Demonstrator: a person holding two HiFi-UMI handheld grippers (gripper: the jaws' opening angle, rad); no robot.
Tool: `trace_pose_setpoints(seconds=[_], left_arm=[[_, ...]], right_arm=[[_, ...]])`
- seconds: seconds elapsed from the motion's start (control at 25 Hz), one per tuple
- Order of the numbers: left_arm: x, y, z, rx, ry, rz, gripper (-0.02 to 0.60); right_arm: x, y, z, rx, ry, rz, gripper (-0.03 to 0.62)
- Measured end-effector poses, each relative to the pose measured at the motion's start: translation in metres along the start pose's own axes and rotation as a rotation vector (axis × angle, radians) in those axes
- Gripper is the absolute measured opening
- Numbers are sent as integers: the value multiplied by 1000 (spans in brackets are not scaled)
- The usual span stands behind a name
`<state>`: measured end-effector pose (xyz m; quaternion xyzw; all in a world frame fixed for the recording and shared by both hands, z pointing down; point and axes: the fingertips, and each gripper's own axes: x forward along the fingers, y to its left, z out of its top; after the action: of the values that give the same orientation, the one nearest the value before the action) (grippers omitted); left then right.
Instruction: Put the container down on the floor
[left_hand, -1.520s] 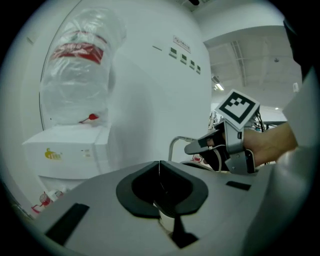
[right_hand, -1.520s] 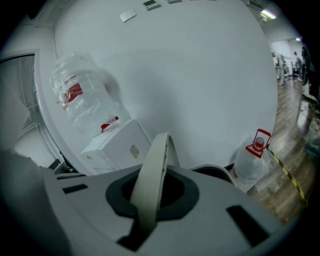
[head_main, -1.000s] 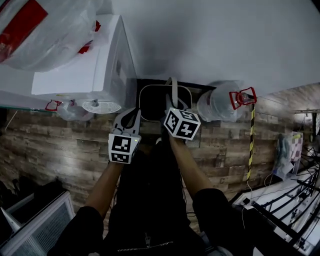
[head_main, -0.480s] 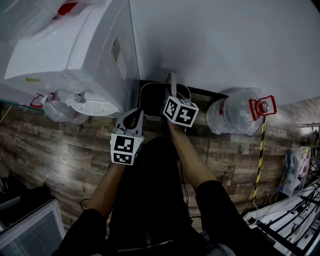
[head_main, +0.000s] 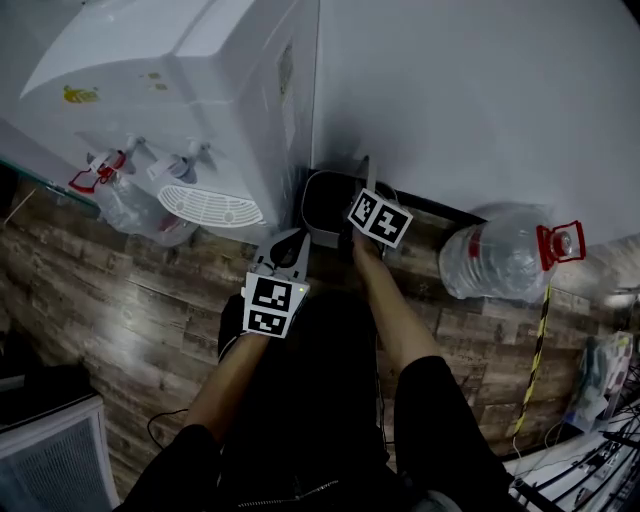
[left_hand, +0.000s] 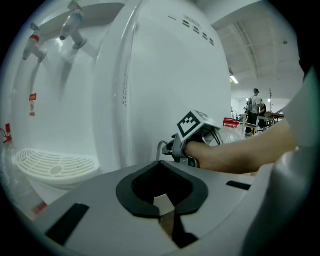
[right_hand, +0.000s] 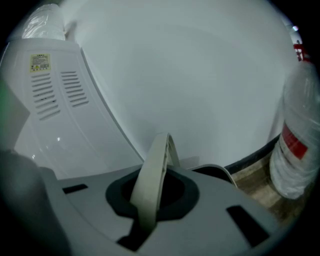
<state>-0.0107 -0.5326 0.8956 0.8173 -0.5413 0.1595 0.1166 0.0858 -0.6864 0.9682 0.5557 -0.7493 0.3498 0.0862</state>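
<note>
A grey container (head_main: 328, 205) with a dark inside hangs low against the white wall, between the water dispenser and a big bottle. Its pale bail handle (right_hand: 154, 170) stands upright, and my right gripper (right_hand: 149, 202) is shut on it; in the head view that gripper (head_main: 365, 200) is just over the container's right rim. The rim (right_hand: 216, 170) shows beyond the jaws. Whether the container's base touches the floor is hidden. My left gripper (head_main: 298, 240) hovers to the near left of the container, shut, with nothing in it (left_hand: 165, 215).
A white water dispenser (head_main: 210, 90) with a drip tray (head_main: 215, 208) stands at the left. A large clear water bottle (head_main: 505, 260) lies on the wooden floor (head_main: 120, 300) at the right. A white cabinet (head_main: 50, 455) and cables (head_main: 600, 460) sit at the near corners.
The head view has swung left and nearer the dispenser. Both grippers and the container have shifted slightly right and toward the wall. The right gripper keeps its hold on the handle.
</note>
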Motion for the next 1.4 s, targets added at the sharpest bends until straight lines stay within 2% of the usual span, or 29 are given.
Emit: trace_pose_setpoints(seconds=[0.24, 0.48, 0.68, 0.84, 0.96, 1.04, 1.24, 1.4], left_arm=[[-3, 10, -9, -15, -22, 9, 15], [-15, 18, -19, -34, -33, 26, 15], [-21, 25, -24, -47, -39, 36, 15], [-25, 30, -29, -52, -41, 40, 15], [-28, 29, -34, -66, -38, 41, 15], [-29, 28, -36, -70, -38, 40, 15], [-30, 28, -35, -68, -44, 40, 15], [-30, 28, -33, -65, -54, 41, 15]], right_arm=[[33, 1, -8, -24, -25, -62, 17], [52, 3, -30, -49, -40, -65, 18], [59, 4, -48, -82, -3, -73, 18], [66, 17, -57, -170, 56, -59, 20], [70, 37, -74, -269, 139, 11, 36], [71, 45, -84, -295, 180, 62, 62], [70, 65, -94, -277, 225, 175, 139], [61, 70, -97, -250, 272, 230, 163]])
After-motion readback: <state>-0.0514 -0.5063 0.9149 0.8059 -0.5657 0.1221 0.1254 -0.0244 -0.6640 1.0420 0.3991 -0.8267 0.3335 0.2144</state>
